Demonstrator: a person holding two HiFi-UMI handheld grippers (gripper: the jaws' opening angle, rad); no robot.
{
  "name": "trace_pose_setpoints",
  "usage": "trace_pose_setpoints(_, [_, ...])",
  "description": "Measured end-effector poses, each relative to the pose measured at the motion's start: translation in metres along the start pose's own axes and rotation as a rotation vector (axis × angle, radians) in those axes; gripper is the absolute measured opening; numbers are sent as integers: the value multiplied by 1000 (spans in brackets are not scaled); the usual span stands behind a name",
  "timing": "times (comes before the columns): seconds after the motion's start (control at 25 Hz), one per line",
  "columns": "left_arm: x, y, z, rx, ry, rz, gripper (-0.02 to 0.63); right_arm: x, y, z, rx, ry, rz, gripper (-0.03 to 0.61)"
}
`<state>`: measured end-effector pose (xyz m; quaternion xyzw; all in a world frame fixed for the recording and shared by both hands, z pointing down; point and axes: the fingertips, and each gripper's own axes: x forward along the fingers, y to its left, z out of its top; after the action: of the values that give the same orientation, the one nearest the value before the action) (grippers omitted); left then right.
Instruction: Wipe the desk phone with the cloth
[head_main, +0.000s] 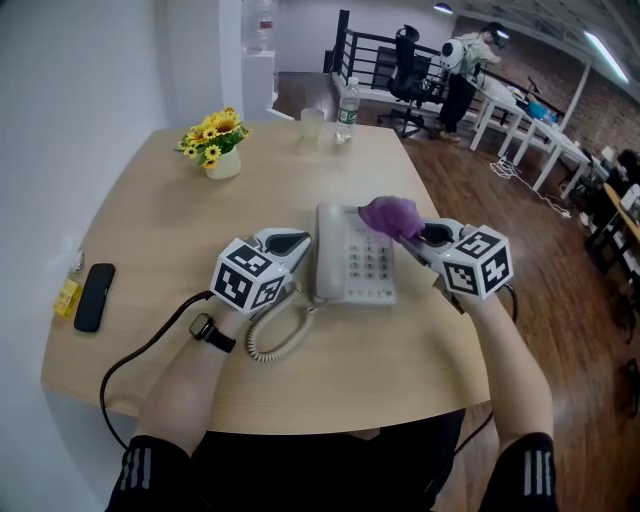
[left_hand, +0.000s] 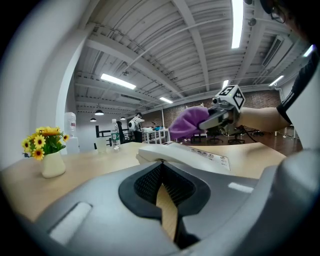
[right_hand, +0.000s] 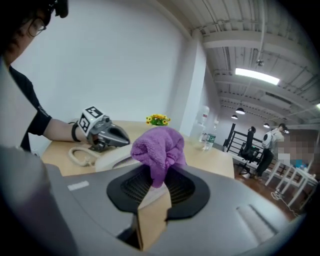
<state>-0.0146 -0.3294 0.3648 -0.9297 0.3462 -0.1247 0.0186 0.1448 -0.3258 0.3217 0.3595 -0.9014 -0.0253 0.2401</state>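
Right claw (right_hand: 154, 186) around cloth (right_hand: 159, 147), over phone (head_main: 352, 258)

I see a purple cloth (head_main: 392, 215) against the off-white phone (head_main: 352, 262), whose keys look greyish. The coiled cord (head_main: 275, 340) just below the phone is the same cream. The left gripper (head_main: 304, 239) and the right gripper (head_main: 412, 233) are both grey with black pads, and each carries black-and-white square markers. The table (head_main: 150, 250) is pale wood. Far beyond the phone I make out yellow flowers (head_main: 213, 132) in a white pot (head_main: 222, 165). Well left of the phone lie a black slab (head_main: 94, 296) and a small yellow item (head_main: 67, 296). Right of the phone, the floor (head_main: 560, 300) is dark brown.
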Motion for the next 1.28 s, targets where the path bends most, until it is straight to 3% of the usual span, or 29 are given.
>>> trace_pose_setpoints(0.16, [0, 0, 0, -1, 0, -2, -6, 49, -18, -2, 23, 80, -22, 86])
trace_pose_setpoints(0.28, [1, 0, 0, -5, 0, -4, -6, 71, -11, -23, -7, 177, -3, 87])
trace_pose_setpoints(0.36, [2, 0, 0, -3, 0, -6, -6, 73, 0, -28, -18, 189, 25, 86])
trace_pose_setpoints(0.6, [1, -1, 1, -1, 2, -5, -6, 40, 54, -47, -112, 195, 107, 86])
trace_pose_setpoints(0.96, [1, 0, 0, 4, -1, 2, -6, -13, 120, -83, -156, 205, 214, 86])
trace_pose_setpoints(1.12, [1, -1, 1, 6, 1, -1, -6, -16, 109, -63, -157, 159, 191, 86])
trace_pose_setpoints(1.28, [0, 0, 1, 5, -1, 1, -6, 4, 49, -8, -30, 20, 67, 87])
